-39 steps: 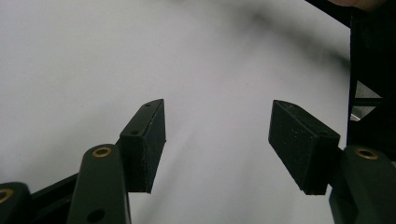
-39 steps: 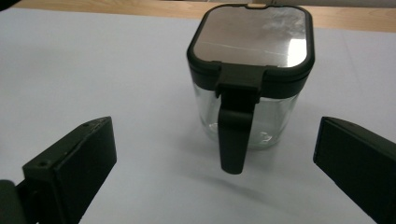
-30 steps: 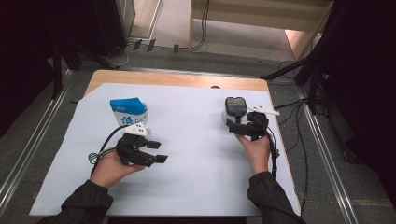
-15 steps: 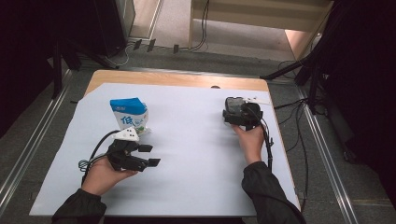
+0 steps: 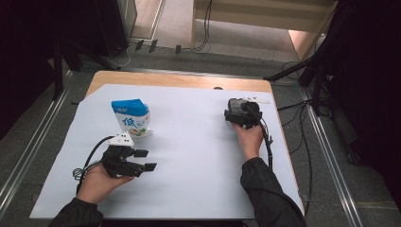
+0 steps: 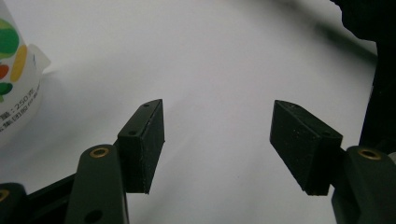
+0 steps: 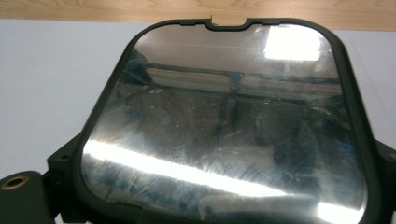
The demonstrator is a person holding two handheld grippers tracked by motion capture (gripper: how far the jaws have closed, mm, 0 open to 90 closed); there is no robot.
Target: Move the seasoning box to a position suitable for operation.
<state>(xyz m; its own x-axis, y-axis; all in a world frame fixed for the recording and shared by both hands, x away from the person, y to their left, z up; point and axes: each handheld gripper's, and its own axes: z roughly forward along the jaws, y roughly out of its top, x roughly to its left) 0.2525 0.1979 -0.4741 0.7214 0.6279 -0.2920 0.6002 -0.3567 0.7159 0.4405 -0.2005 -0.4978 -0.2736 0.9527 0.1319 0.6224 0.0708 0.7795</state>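
A small scale [image 5: 235, 106], a shiny steel plate in a black rim, lies at the far right of the white sheet [image 5: 189, 156]. My right gripper [image 5: 243, 117] reaches over it from the near side. In the right gripper view the scale [image 7: 224, 116] sits between the jaws of my right gripper [image 7: 219, 186], which have just been closing around its rim. I cannot tell whether the pads touch it. A blue and white pouch [image 5: 130, 118] stands at the left. My left gripper [image 5: 145, 160] rests just in front of the pouch and to its right. It is open, and my left gripper [image 6: 219, 140] has nothing between its jaws.
A strip of wooden tabletop [image 5: 179, 80] shows beyond the sheet. The pouch [image 6: 14, 70] stands at the left edge of the left gripper view. Cables trail from both grippers, and more run over the floor to the right of the table.
My right gripper has moved forward from the near side of the scale until its jaws flank it. My left hand has drifted a little toward the near left. The pouch and scale stay put.
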